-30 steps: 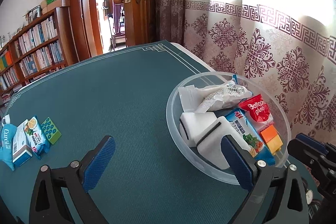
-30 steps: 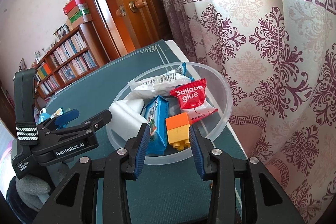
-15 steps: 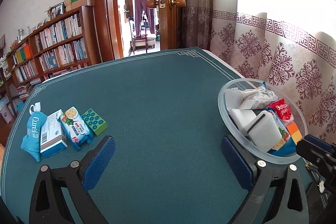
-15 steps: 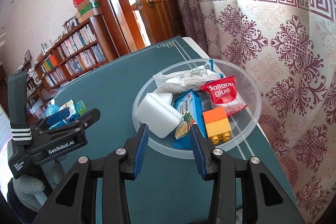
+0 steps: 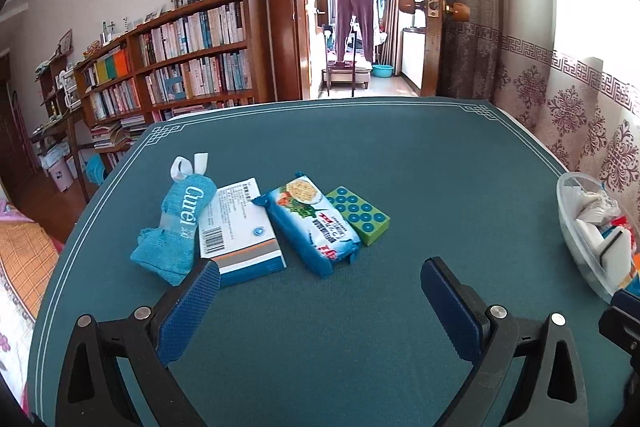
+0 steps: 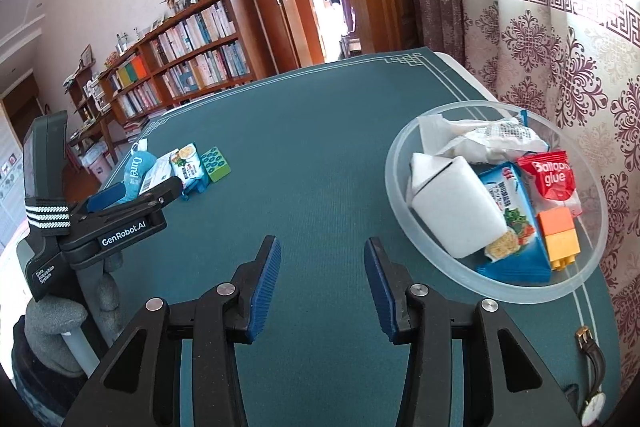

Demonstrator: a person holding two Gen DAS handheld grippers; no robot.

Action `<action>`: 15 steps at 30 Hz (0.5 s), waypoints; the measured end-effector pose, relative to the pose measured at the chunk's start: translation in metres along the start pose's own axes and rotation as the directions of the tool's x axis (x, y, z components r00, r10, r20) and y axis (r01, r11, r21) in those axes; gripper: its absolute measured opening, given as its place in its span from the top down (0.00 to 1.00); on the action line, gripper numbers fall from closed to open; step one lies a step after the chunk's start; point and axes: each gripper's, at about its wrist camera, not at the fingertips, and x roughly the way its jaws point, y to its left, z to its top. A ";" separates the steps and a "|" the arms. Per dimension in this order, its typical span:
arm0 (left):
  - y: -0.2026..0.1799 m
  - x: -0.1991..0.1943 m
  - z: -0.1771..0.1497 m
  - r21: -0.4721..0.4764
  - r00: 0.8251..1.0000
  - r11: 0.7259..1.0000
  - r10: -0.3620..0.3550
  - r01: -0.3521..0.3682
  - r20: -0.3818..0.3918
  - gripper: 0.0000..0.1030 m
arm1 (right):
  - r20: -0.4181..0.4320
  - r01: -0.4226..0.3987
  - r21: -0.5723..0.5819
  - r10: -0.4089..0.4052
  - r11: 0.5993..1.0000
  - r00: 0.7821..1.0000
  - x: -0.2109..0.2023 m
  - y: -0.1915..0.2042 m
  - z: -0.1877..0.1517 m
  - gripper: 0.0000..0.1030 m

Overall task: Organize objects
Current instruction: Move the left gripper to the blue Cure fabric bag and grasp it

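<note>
We count four things lying loose in a row on the counter [image 5: 360, 147]: one blue Curel pouch [image 5: 176, 227], one white carton [image 5: 240, 231], one blue cracker packet [image 5: 310, 225] and one green studded block [image 5: 357, 214]. We count one clear bowl [image 6: 404, 147], and in it six things: two white foam blocks [image 6: 452, 207], one white crinkled wrapper [image 6: 496, 139], one blue cracker packet [image 6: 512, 223], one red balloon-glue sachet [image 6: 554, 179] and one orange-and-yellow brick [image 6: 558, 235]. That makes two cracker packets in all. One wristwatch [image 6: 592, 379] lies near the counter edge. We hold two grippers.
</note>
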 end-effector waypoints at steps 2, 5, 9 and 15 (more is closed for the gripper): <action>0.017 0.004 0.003 -0.017 0.999 0.999 0.033 -0.033 0.001 0.01 | -0.017 -0.013 -0.018 0.012 1.000 1.000 0.007 0.011 -0.002 0.56; 0.042 0.009 0.007 -0.053 0.998 0.996 0.070 -0.070 0.001 0.01 | -0.052 -0.042 -0.036 0.040 0.998 0.998 0.018 0.023 -0.005 0.56; 0.071 0.018 0.011 -0.082 0.996 0.992 0.093 -0.093 0.001 0.01 | -0.094 -0.068 -0.055 0.063 0.996 0.994 0.031 0.037 -0.007 0.56; 0.092 0.035 0.012 -0.072 0.991 0.988 0.134 -0.134 -0.007 0.01 | -0.117 -0.083 -0.091 0.073 0.992 0.990 0.042 0.053 -0.007 0.56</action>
